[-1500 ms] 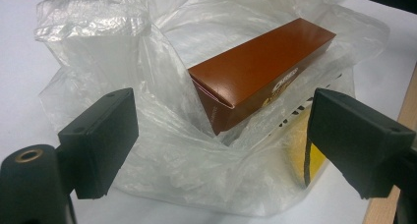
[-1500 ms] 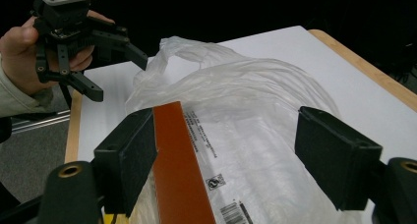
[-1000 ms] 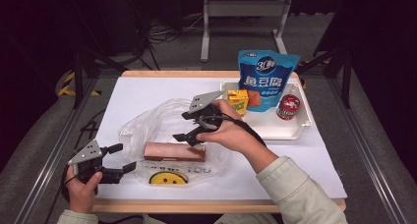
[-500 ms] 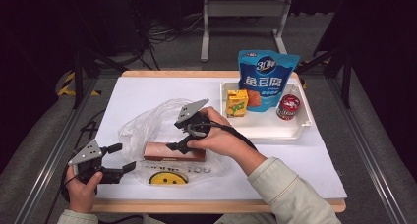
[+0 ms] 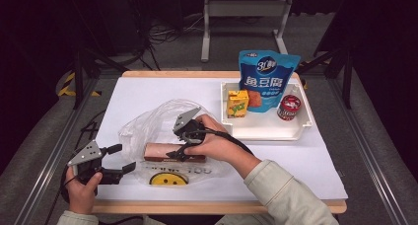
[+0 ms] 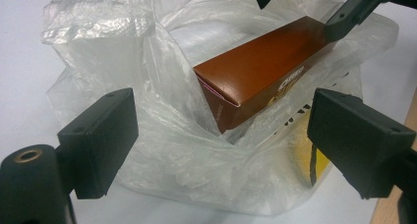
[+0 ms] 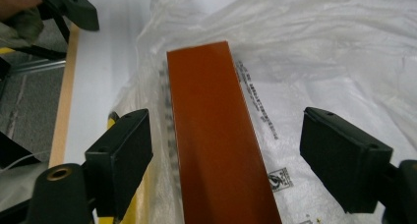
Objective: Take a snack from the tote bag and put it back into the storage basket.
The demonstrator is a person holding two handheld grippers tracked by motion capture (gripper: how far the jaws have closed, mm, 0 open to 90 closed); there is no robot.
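Your right gripper (image 5: pixel 183 147) hangs wide open over the brown box (image 5: pixel 173 152) inside the clear plastic bag (image 5: pixel 148 126). Your left gripper (image 5: pixel 118 159) is wide open too, just beside the bag's mouth, touching nothing.

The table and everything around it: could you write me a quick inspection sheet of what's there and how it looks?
Surface: white table top with a wooden edge, undamaged.
Job's things: brown box lying inside a crumpled clear plastic bag with a yellow smiley print.
Clutter: white tray holding a blue pouch, a yellow drink carton and a red can.
Grippers: right gripper open, jaws either side of the box; left gripper open, facing the bag's mouth.
Cables: one black cable runs along the right hand; more lie tangled on the floor behind.
Surroundings: dark room, grey floor, metal stand behind the table.
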